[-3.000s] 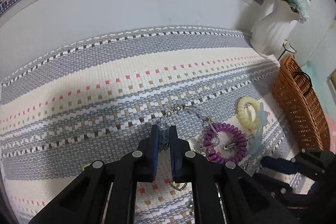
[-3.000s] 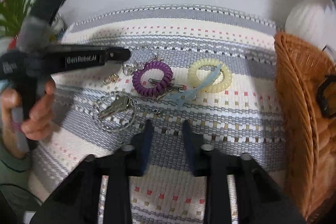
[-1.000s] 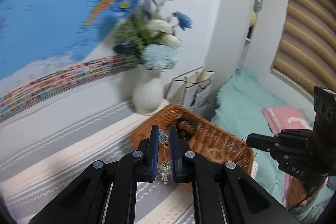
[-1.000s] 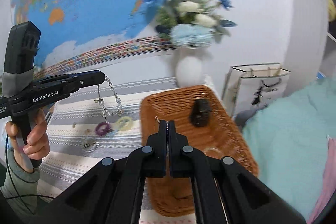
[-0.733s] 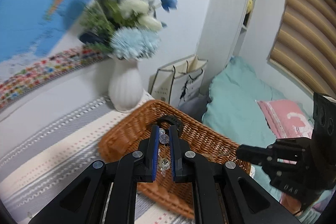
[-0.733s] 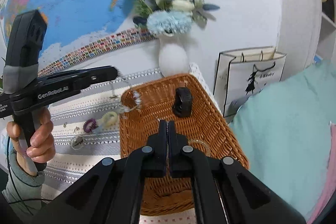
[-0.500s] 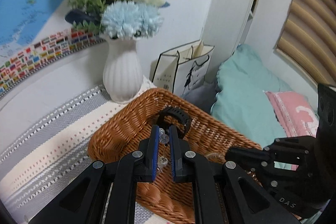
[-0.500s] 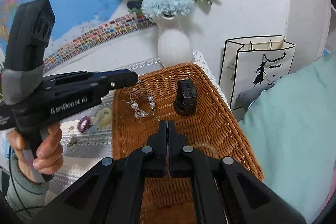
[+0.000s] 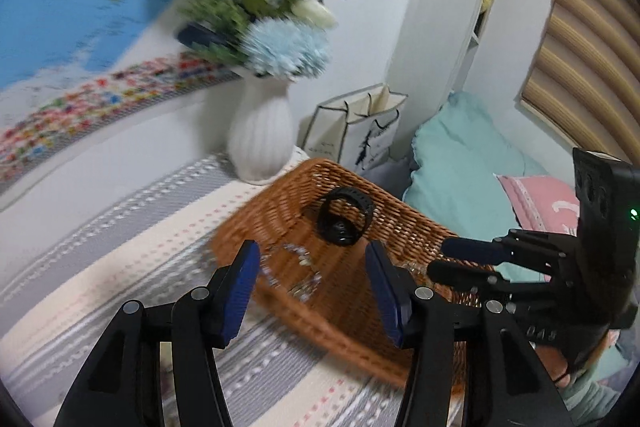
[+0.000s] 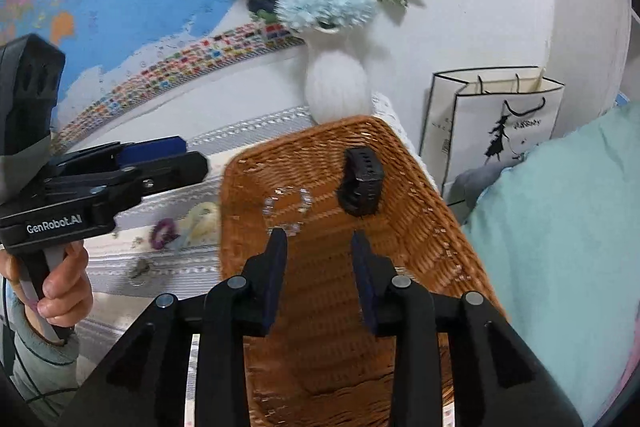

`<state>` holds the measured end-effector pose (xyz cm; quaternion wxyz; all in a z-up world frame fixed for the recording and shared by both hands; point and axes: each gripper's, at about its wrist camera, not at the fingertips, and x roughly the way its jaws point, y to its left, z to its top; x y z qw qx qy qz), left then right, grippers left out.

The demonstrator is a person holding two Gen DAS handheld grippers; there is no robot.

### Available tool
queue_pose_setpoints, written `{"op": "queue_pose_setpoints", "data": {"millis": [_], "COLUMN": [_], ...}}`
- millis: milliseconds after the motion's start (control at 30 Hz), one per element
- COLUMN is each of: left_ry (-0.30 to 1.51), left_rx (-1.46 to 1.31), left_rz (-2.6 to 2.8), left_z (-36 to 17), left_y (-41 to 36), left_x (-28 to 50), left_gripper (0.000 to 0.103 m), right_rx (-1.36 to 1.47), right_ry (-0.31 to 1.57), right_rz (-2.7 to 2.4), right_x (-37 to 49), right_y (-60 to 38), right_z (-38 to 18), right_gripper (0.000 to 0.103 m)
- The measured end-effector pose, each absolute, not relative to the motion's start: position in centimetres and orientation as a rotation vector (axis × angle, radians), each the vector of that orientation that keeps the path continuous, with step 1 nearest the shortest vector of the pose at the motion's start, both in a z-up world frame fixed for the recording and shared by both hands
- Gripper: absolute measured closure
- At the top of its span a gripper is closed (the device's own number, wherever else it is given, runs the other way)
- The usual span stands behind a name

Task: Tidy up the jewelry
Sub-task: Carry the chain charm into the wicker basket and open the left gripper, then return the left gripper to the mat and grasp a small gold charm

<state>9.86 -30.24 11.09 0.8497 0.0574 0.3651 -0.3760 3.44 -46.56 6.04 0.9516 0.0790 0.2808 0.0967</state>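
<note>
Released since half a second ago: beaded bracelet [image 9: 294,269], formerly pinched in left gripper [image 9: 312,267], lies blurred inside wicker basket [image 9: 400,223]. Both grippers' fingers have just been opening; left spread wide, right gripper [image 10: 318,251] partly spread, nothing between. Black wristband [image 10: 360,183] at 1 o'clock of bracelet. White vase [image 10: 338,91] at basket's 12 o'clock. Purple coil [image 10: 164,233] remains on bench at 9 o'clock.

White letters "GenRobot.AI" on side of black left gripper [image 10: 192,155], left of brown basket [image 10: 404,155]. Small print on paper bag [image 10: 496,123], right of basket, too small to read.
</note>
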Motion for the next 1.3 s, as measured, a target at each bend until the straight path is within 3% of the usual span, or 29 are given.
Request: {"op": "queue_pose_setpoints", "data": {"millis": [333, 800, 1033, 1300], "left_ry": [0.634, 0.639, 0.733, 0.928], "left_rx": [0.037, -0.05, -0.066, 0.074], "left_rz": [-0.602, -0.378, -0.38, -0.52], "left_z": [14.3, 10.3, 6.8, 1.3], "left_y": [-18.2, -3.9, -2.9, -8.9], "left_x": [7.0, 6.9, 9.0, 11.6], "left_gripper": [0.047, 0.047, 0.047, 0.047], "right_rx": [0.133, 0.031, 0.013, 0.01], "right_ry": [0.542, 0.586, 0.658, 0.721], "right_rz": [0.299, 0.411, 0.454, 0.471], "right_x": [2.0, 2.1, 3.9, 5.4], "right_y": [-41.5, -32.3, -28.3, -26.4], "right_z": [7.7, 7.0, 4.8, 2.4], "right_gripper": [0.067, 0.067, 0.067, 0.067]}}
